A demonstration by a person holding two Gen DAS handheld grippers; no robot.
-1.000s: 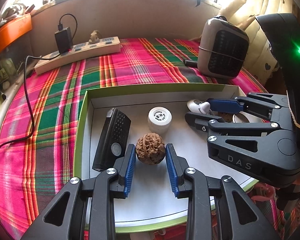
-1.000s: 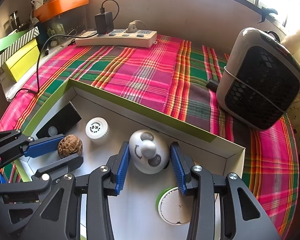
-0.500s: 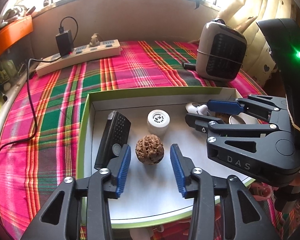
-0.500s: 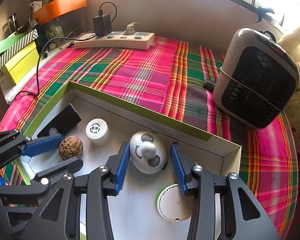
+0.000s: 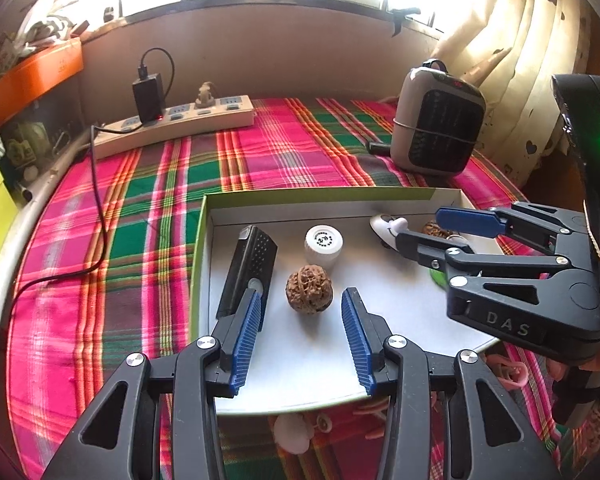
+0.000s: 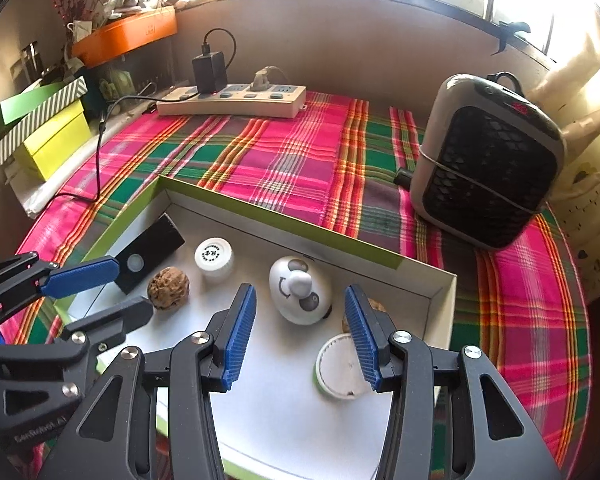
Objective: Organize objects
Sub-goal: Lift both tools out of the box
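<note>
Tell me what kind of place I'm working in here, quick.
Most likely a room in a home, at a table set against a window. The plaid tablecloth, the loaded power strip with a charger, the small space heater and the heart-print curtain all suggest a lived-in household corner.

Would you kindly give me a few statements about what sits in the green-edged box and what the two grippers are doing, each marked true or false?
1. The walnut lies inside the box. True.
2. The left gripper clamps the walnut. False: its pads stand clear of it.
3. The white bottle stands beyond the walnut. True.
4. The panda-faced toy sits on the plaid cloth. False: it is in the box, ahead of the right gripper.
</note>
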